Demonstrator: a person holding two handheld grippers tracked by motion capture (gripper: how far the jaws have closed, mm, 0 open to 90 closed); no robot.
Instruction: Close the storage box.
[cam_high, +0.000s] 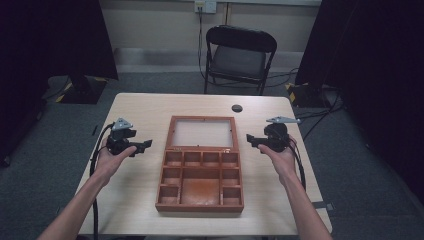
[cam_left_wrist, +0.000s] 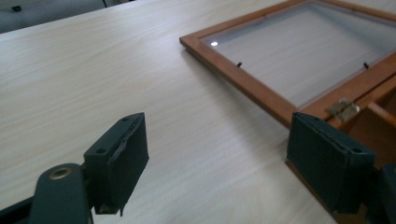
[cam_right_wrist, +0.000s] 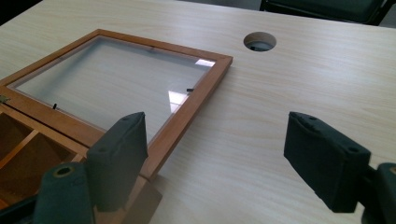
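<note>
The wooden box (cam_high: 200, 172) lies between both empty, open hand-held grippers, at three o'clock from the left hand-held gripper (cam_high: 145, 145) and nine o'clock from the right hand-held gripper (cam_high: 250, 139), equally near.

A reddish-brown wooden box (cam_high: 200, 186) lies open in the middle of the tabletop, its front wall close to the near edge. Inside, small square compartments line the back and both sides around one large central compartment, all bare. Its lid (cam_high: 202, 133), a wooden frame around a clear pane, lies flat on the tabletop towards the far edge, joined to the box by small brass hinges (cam_left_wrist: 343, 108).
</note>
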